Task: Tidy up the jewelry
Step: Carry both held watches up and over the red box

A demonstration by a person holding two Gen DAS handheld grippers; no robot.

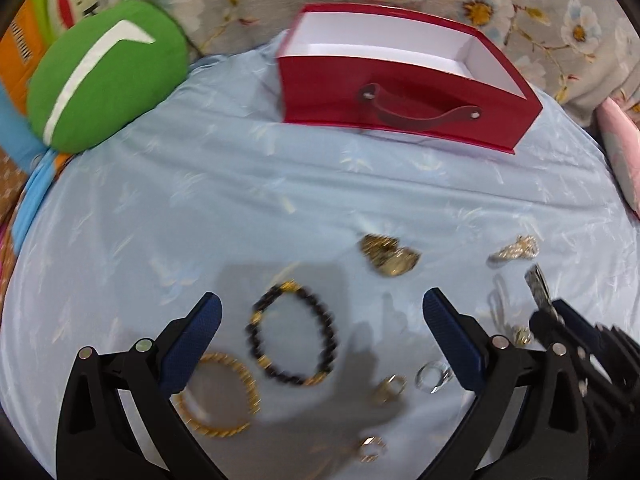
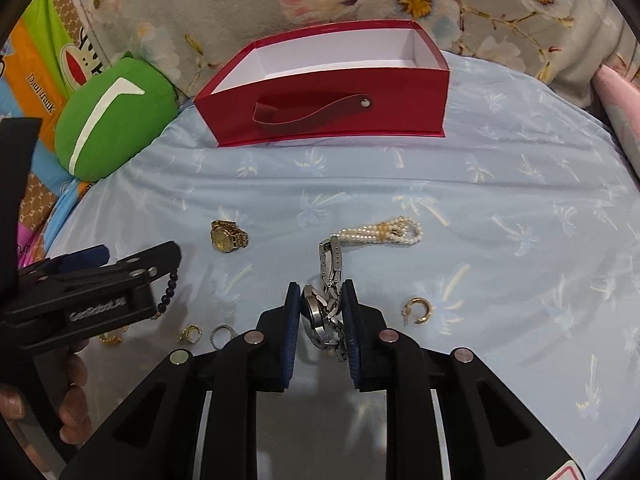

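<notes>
My right gripper [image 2: 320,300] is shut on a silver watch [image 2: 326,312] whose band sticks up between the blue pads; it also shows at the right of the left wrist view [image 1: 538,288]. My left gripper [image 1: 322,312] is open above a black bead bracelet [image 1: 294,334]. A gold bangle [image 1: 218,394], a gold watch [image 1: 390,256] [image 2: 228,236], a pearl bracelet [image 2: 382,232] [image 1: 516,250], a gold hoop earring [image 2: 418,310] and small rings [image 1: 432,376] [image 2: 224,336] lie on the blue cloth. An open red box [image 1: 400,104] [image 2: 332,108] stands at the back.
A green cushion [image 1: 104,76] [image 2: 114,120] lies at the back left. Floral fabric [image 2: 440,4] rises behind the box. A pink pillow [image 1: 624,152] sits at the right edge. The blue cloth [image 2: 500,184] spreads between the jewelry and the box.
</notes>
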